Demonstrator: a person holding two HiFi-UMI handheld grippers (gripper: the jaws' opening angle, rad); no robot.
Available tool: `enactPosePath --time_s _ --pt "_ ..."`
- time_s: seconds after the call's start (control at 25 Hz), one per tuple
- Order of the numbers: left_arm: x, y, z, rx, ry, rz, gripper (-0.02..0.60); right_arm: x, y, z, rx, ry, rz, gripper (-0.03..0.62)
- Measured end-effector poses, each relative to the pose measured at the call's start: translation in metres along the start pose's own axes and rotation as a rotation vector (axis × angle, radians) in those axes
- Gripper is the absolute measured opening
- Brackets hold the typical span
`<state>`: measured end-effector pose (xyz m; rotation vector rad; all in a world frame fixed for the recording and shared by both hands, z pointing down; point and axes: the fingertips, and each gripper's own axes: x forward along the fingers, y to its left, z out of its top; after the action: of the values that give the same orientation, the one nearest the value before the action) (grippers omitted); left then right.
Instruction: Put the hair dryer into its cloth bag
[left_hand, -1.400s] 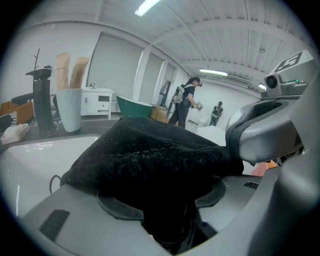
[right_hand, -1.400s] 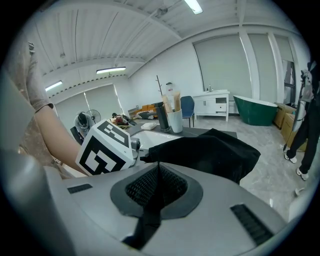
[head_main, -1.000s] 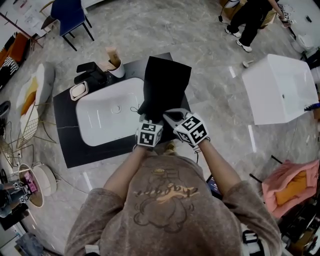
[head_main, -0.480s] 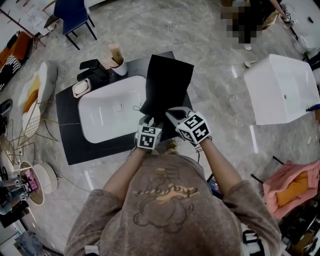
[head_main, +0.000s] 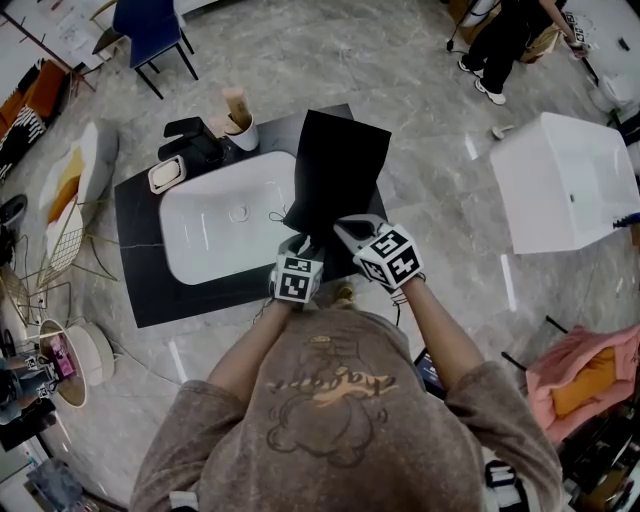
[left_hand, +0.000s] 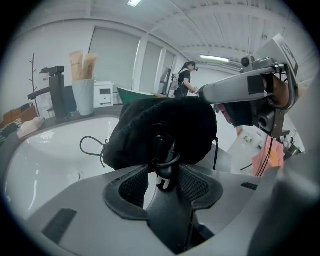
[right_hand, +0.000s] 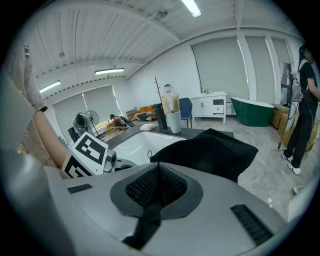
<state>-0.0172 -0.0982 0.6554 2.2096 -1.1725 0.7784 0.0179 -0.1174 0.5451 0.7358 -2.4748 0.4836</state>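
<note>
Bag (head_main: 335, 175), black, lies on the dark counter (head_main: 150, 290) just right of the sink (head_main: 215, 250), near the middle of the head view. Its bulging mouth faces you, and the dryer itself is out of sight.

Nearest you, both your forearms run up from the bottom of the frame with elbows bent. They converge on the bag's lower edge, and both grippers point down and away from you.

Your left gripper (head_main: 303, 245) sits at the bag's lower left corner. Its jaws are closing, with a gap still open either side of a black cord loop (left_hand: 165, 155) that pokes from the mouth between the pads.

Your right gripper (head_main: 340, 226), just beside it to the right, has its jaws together, pinching the bag's edge.

Beyond, a drawstring (left_hand: 90, 147) trails over the sink. At the counter's upper left stand a black faucet (head_main: 190, 140) and a white cup (head_main: 241, 132).
</note>
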Motion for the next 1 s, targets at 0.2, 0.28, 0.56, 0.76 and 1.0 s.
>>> enactPosePath --time_s 0.2,0.28,0.56,0.76,1.0 --pt "0.002 0.004 0.003 0.003 -0.003 0.007 0.189 0.003 0.000 0.000 0.001 0.003 0.004 0.003" --pt "0.003 0.004 0.005 0.008 -0.005 0.006 0.189 0.003 0.001 0.001 0.000 0.004 0.005 0.003" --pt "0.005 0.004 0.007 0.020 -0.003 0.024 0.155 0.003 0.002 0.001 -0.003 0.006 0.012 0.003" --pt "0.004 0.006 0.009 0.005 -0.015 0.018 0.146 0.005 0.002 0.001 -0.004 0.013 0.017 0.003" --pt "0.004 0.007 0.019 -0.008 -0.044 0.006 0.143 0.008 0.003 0.003 -0.008 0.015 0.023 0.003"
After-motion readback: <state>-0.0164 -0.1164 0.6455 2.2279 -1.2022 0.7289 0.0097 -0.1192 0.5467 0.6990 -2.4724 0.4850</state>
